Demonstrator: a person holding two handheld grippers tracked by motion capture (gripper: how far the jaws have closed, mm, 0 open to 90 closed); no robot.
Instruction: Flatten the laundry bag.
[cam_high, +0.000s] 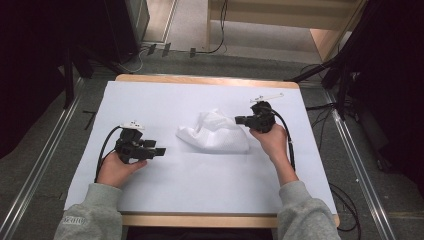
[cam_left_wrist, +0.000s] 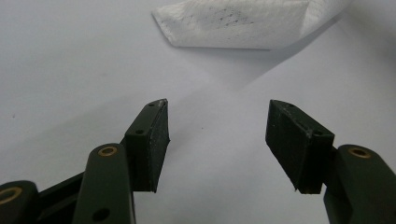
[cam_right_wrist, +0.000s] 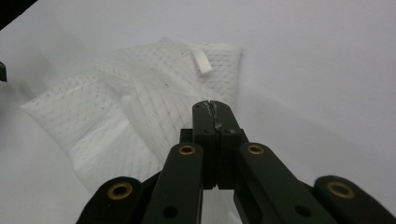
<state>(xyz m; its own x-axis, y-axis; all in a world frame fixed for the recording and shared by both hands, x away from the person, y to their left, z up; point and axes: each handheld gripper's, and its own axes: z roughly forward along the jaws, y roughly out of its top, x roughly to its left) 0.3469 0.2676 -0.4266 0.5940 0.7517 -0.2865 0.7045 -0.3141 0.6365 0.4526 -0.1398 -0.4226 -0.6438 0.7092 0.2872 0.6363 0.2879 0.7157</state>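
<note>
A crumpled white mesh cloth (cam_high: 215, 132) lies in the middle of the white-covered table (cam_high: 200, 185). My right gripper (cam_high: 238, 120) is at the cloth's right edge, pointing left. In the right gripper view its jaws (cam_right_wrist: 212, 106) are pressed together over the cloth (cam_right_wrist: 121, 107), and I see no fabric between the pads. A small white tag (cam_right_wrist: 201, 60) sits on the cloth beyond the tips. My left gripper (cam_high: 161, 151) rests low at the left, pointing right toward the cloth and apart from it. It stands open (cam_left_wrist: 217, 135) with nothing between the pads, and the cloth's near corner (cam_left_wrist: 243, 21) lies ahead.
Bare white covering spreads in front of the cloth and to both sides. The table's wooden edge (cam_high: 200, 220) runs along the front. Black cables (cam_high: 290, 145) trail from both grippers. Dark stands and floor rails flank the table.
</note>
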